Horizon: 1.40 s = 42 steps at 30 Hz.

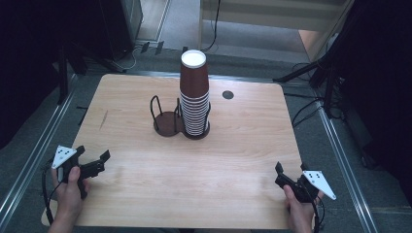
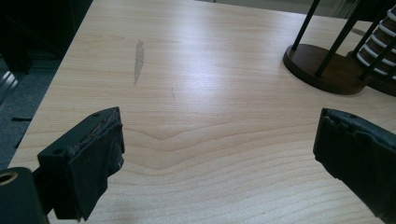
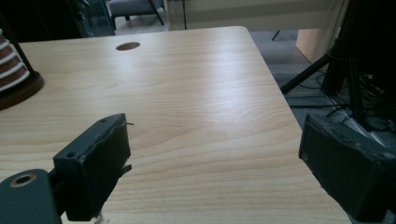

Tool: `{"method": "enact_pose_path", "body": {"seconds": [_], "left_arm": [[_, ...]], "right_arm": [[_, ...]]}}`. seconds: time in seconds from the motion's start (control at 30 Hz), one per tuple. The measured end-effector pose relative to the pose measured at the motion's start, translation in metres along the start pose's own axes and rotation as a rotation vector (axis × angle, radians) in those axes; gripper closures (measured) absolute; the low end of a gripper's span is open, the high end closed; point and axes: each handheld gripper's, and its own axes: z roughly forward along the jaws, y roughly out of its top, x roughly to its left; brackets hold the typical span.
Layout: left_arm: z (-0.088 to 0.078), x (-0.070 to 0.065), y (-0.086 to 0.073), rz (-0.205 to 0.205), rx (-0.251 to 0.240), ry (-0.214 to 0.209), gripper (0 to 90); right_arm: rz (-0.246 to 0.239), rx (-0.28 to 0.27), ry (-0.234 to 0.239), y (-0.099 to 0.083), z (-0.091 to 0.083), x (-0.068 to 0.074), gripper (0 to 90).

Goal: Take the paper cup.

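Note:
A tall stack of brown paper cups point(image 1: 195, 94), upside down with white rims, stands in the right ring of a dark two-ring wire holder point(image 1: 167, 124) at the table's middle. The holder's left ring is empty. My left gripper point(image 1: 91, 153) rests at the near left of the table, held in a hand, its jaws wide apart and nothing between them. My right gripper point(image 1: 291, 170) sits at the near right, also open and empty. In the left gripper view the gripper point(image 2: 219, 140) faces bare wood, the holder's empty base point(image 2: 327, 70) far right. The right gripper point(image 3: 215, 149) sees the cups point(image 3: 11, 63) at far left.
The wooden table point(image 1: 145, 194) has a small dark round hole point(image 1: 228, 94) near its back right and a faint grey streak point(image 2: 138, 60) on the left. Black stands and cables point(image 1: 316, 73) crowd the floor beyond the right edge.

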Motion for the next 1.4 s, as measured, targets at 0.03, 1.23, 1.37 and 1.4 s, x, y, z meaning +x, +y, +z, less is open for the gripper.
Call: {"method": "enact_pose_path", "body": {"seconds": [0.03, 1.23, 1.37, 1.4], "left_arm": [[0.0, 0.0, 0.0, 0.005, 0.004, 0.0, 2.5], [0.001, -0.003, 0.0, 0.021, 0.016, 0.011, 2.5], [0.001, -0.003, 0.0, 0.021, 0.017, 0.01, 2.5], [0.001, -0.003, 0.0, 0.022, 0.016, 0.01, 2.5]], "right_arm": [[0.003, -0.006, 0.005, 0.0, -0.001, 0.0, 10.2], [-0.093, -0.106, -0.004, 0.042, 0.001, 0.044, 11.6], [-0.109, -0.13, 0.002, 0.048, 0.002, 0.051, 11.7], [-0.117, -0.135, 0.009, 0.05, 0.003, 0.053, 12.4]]}}
